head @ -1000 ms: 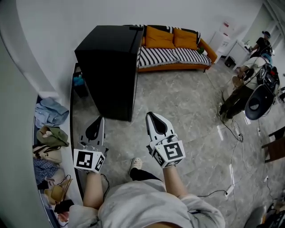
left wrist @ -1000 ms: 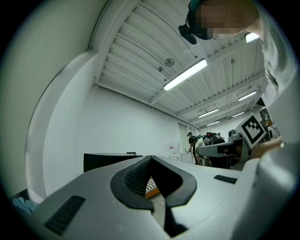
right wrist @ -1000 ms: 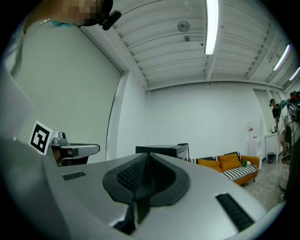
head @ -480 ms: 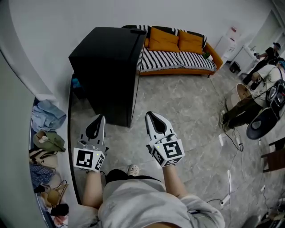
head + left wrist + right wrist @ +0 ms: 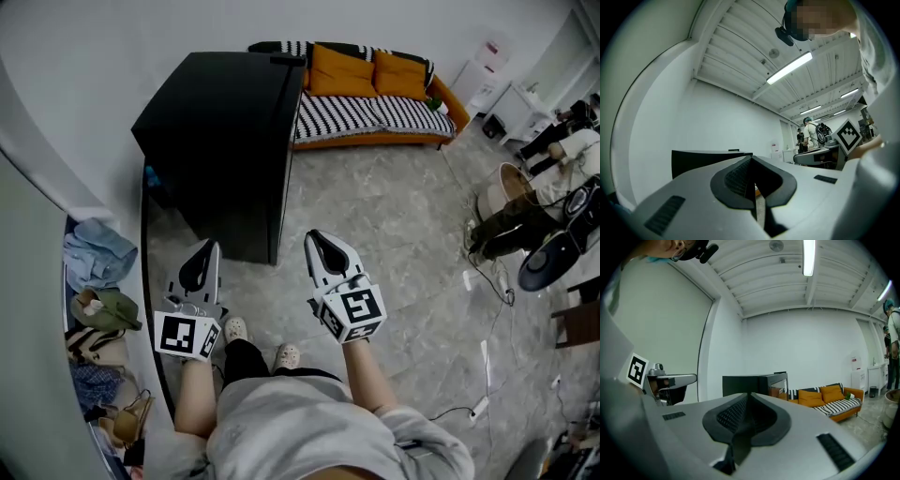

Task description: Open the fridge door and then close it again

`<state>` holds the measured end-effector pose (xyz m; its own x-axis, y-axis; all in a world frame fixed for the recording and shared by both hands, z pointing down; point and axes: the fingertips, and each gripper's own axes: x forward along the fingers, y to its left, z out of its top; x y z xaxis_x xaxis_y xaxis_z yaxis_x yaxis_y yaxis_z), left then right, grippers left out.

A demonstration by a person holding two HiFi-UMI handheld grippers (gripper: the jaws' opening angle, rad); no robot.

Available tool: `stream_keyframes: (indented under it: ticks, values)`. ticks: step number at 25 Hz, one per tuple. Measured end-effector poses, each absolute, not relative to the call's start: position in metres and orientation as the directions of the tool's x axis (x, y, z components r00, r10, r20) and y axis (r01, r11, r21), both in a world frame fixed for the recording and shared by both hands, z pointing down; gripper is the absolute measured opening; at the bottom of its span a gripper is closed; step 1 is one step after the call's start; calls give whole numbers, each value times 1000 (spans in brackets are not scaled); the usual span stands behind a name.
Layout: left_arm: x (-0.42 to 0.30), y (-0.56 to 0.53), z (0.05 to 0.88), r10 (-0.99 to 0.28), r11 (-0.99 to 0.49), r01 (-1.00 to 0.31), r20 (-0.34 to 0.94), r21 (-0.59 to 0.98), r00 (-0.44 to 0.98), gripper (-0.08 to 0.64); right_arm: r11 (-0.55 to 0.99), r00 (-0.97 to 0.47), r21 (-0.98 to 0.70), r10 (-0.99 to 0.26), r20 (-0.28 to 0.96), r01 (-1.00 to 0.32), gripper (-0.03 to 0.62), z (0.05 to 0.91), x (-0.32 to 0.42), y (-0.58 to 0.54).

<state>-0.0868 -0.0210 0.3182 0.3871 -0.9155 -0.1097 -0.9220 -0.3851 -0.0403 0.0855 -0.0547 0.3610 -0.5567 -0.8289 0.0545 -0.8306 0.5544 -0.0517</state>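
Two grippers held before a closed black fridge

The left gripper (image 5: 202, 262) and right gripper (image 5: 324, 251) sat at the lower centre of the head view. Each had its jaws pressed together on nothing, and both were apart from the fridge (image 5: 225, 141). The fridge stood at upper centre-left, door shut, beside the white wall (image 5: 112, 56). A striped sofa (image 5: 366, 117) lay to its upper right, and clothes (image 5: 94, 258) were heaped at the left edge.

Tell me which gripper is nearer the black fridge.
Left, by a little. The left gripper hangs straight in front of the fridge; the right gripper is off to the side of its front corner. Neither touches it.
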Motion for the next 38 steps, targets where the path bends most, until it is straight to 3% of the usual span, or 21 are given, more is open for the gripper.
stream_keyframes:
  ticks: [16,31,38]
  values:
    - [-130,-108,333,-835,-544,-838,-72,-43,546,14,358,-372,-101,-896,244,-928,26,429,58,-147]
    - [-134,-156,391,-751,-660,-751,14,21,660,14,251,-279,-123,-848,450,-960,26,532,41,-174]
    - [-141,-165,407,-737,-675,-737,33,28,676,14,197,-225,-108,-852,473,-974,26,553,40,-198]
